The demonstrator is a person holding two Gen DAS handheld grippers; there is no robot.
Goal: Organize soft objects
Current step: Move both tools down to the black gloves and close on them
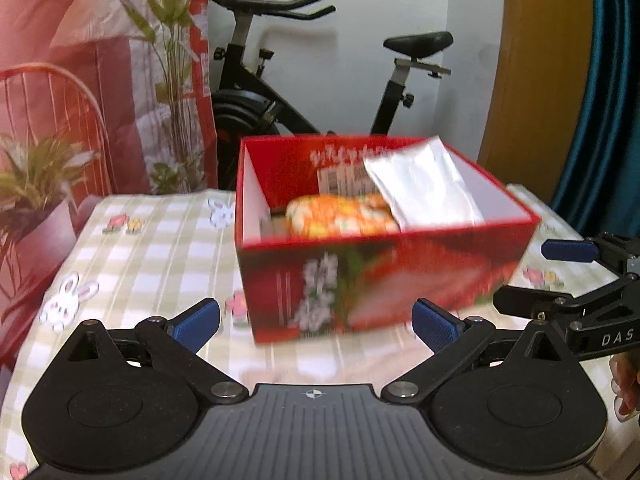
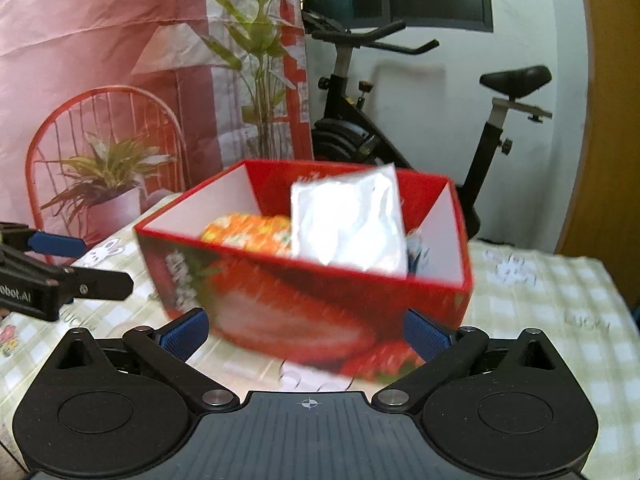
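Both my left gripper [image 1: 316, 322] and right gripper [image 2: 306, 334] stood wide and empty. At twelve o'clock, the white pouch [image 2: 348, 224] leaned inside the red box [image 2: 312, 292]; it looked light and limp, best pinched at its top edge.

The table [image 1: 160, 240] wears a green-and-white checked cloth [image 2: 560, 300] with bunny and flower prints. Only a red box [image 1: 380, 280] sits on it, right ahead of the left tool [image 1: 316, 322], seemingly just past its fingertips; it's blurry.
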